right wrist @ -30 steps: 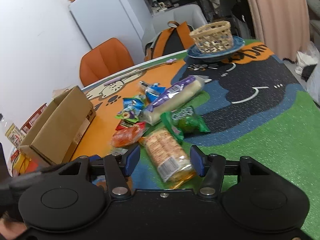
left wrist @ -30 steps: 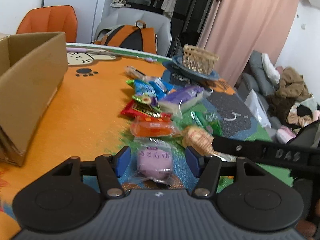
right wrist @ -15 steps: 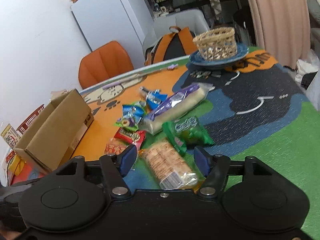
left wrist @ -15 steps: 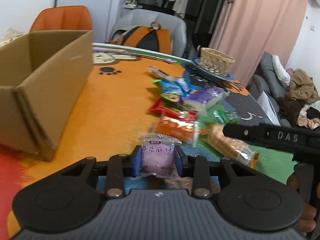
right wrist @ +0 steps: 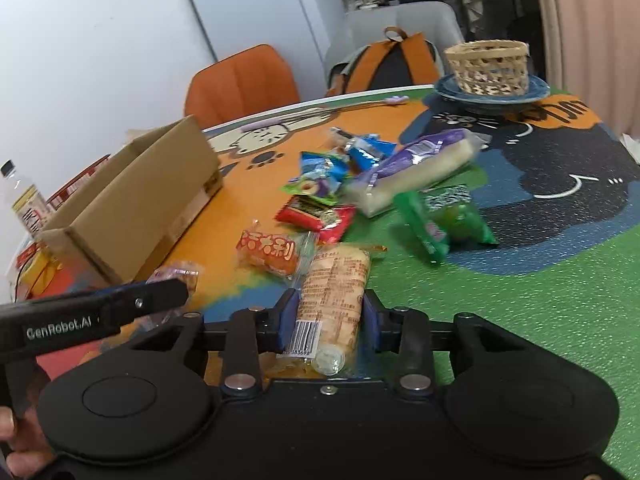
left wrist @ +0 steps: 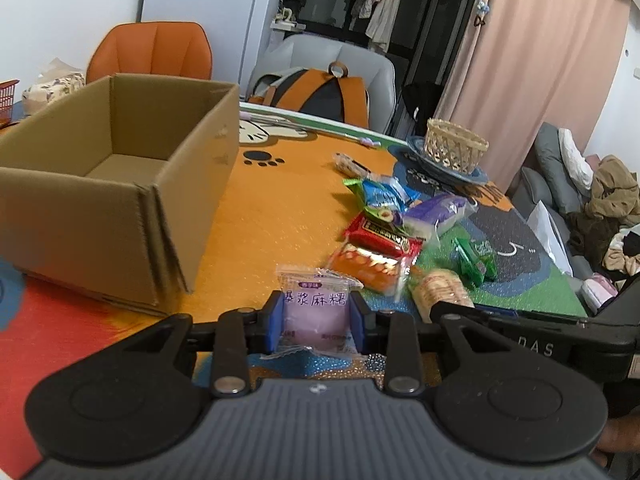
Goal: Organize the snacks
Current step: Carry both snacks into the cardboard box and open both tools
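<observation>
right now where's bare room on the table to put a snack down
Bare: the orange stretch between the box and the snack pile; the green corner right of the green packets. The box floor looks bare too. Crowded: mid-table, where the packets overlap.

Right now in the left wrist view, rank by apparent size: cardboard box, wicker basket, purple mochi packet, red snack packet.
1. cardboard box, clearly largest.
2. purple mochi packet, though nearness to the camera inflates it.
3. red snack packet and wicker basket look about alike; unranked.
</observation>
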`<act>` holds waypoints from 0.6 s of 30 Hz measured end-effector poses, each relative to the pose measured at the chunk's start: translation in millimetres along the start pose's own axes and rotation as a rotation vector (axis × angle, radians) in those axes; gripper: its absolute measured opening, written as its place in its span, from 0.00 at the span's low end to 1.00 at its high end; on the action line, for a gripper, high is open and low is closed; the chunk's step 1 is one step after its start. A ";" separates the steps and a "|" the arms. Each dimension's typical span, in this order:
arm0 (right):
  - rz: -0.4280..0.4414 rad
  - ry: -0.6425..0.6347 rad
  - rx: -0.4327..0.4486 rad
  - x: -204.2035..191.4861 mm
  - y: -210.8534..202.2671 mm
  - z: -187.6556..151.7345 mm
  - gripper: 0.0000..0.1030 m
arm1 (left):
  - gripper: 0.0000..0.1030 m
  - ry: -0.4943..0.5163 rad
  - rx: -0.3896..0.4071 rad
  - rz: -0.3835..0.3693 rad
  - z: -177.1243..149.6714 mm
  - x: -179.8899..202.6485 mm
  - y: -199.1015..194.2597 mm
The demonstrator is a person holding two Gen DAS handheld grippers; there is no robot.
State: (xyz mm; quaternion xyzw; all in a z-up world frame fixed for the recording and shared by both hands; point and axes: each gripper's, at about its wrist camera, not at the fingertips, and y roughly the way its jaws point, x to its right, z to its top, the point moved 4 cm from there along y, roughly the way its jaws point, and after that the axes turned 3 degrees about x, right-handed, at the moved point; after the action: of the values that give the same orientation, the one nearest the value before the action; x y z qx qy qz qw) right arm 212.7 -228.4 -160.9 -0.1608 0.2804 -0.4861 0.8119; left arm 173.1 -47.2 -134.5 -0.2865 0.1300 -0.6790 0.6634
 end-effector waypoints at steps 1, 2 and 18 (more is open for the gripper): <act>0.006 -0.004 0.009 -2.6 -2.2 1.5 0.34 | 0.32 -0.002 0.006 -0.001 1.2 -0.6 -2.8; 0.012 -0.006 0.019 -5.3 -5.1 3.4 0.34 | 0.32 -0.004 0.013 -0.001 2.6 -1.3 -6.0; 0.106 0.010 0.102 -41.6 -24.5 32.8 0.34 | 0.32 -0.029 0.136 0.001 35.6 -15.4 -48.5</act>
State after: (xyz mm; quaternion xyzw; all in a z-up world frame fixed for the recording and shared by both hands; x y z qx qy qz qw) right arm 200.2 -203.8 -109.5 -0.1018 0.2677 -0.4568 0.8422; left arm 152.3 -20.7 -82.4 -0.2506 0.0742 -0.6818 0.6832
